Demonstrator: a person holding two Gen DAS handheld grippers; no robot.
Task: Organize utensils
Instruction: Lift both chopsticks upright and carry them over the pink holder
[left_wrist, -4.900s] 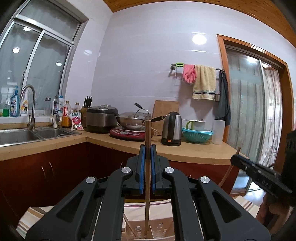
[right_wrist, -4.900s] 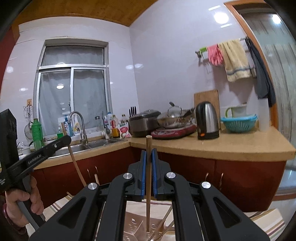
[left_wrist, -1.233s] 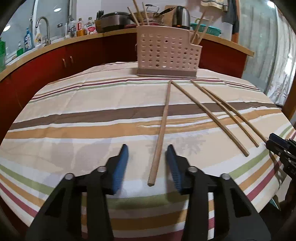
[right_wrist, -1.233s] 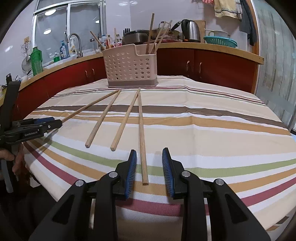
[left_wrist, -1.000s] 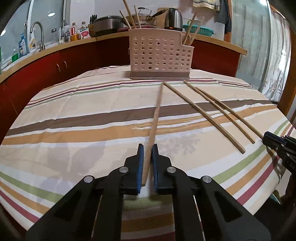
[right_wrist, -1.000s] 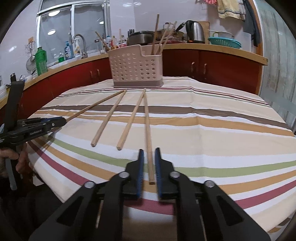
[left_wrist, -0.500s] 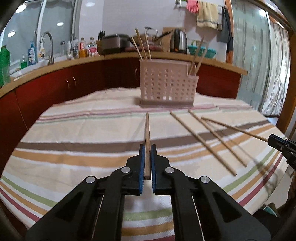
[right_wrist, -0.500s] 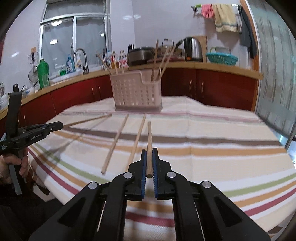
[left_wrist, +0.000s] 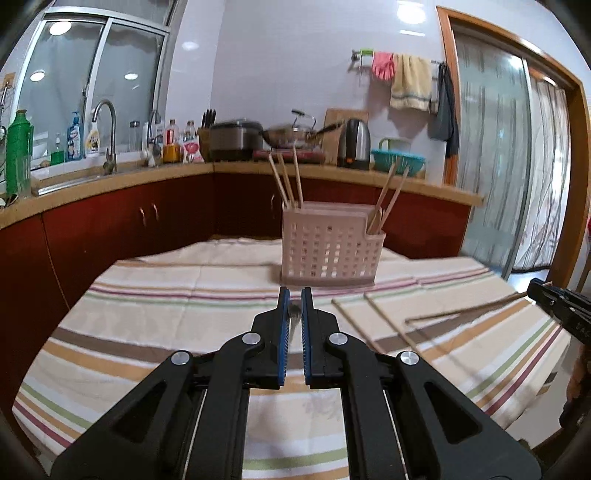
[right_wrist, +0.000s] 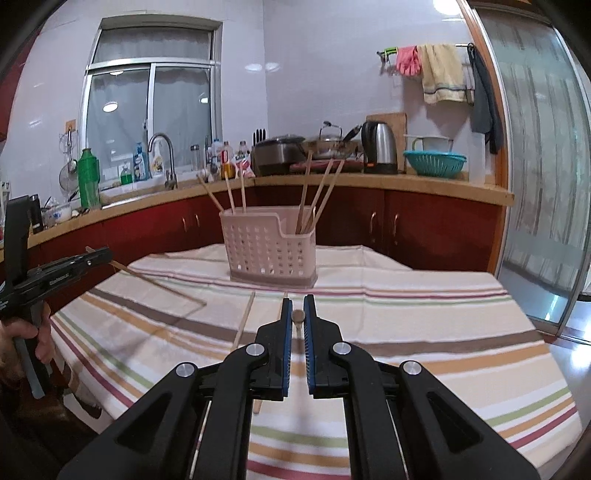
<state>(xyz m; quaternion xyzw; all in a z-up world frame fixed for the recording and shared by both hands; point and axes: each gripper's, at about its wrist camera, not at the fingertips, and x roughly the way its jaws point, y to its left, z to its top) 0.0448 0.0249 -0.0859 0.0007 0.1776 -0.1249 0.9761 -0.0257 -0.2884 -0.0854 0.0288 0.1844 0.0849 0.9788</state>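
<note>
A pink perforated utensil basket (left_wrist: 328, 247) (right_wrist: 266, 247) stands at the far side of the striped tablecloth (left_wrist: 147, 314), with several chopsticks upright in its two compartments. My left gripper (left_wrist: 295, 295) is shut on a wooden chopstick (left_wrist: 294, 314), held above the cloth and seen nearly end-on. My right gripper (right_wrist: 297, 304) is shut on another chopstick (right_wrist: 297, 316), also raised and pointing at the basket. Each view shows the other gripper (left_wrist: 561, 306) (right_wrist: 55, 273) at its edge with its stick. Two loose chopsticks (left_wrist: 384, 325) (right_wrist: 244, 319) lie on the cloth between them.
A red-fronted kitchen counter (right_wrist: 443, 188) wraps behind the table, carrying a sink tap (right_wrist: 162, 155), bottles, a rice cooker, a kettle (right_wrist: 380, 147) and a teal colander. A sliding glass door (right_wrist: 546, 184) is on the right. A hand (right_wrist: 33, 332) grips the left tool.
Both grippers closed on chopsticks lying on the cloth and have since lifted them off it, tipping up so the basket and counter sit higher in view.
</note>
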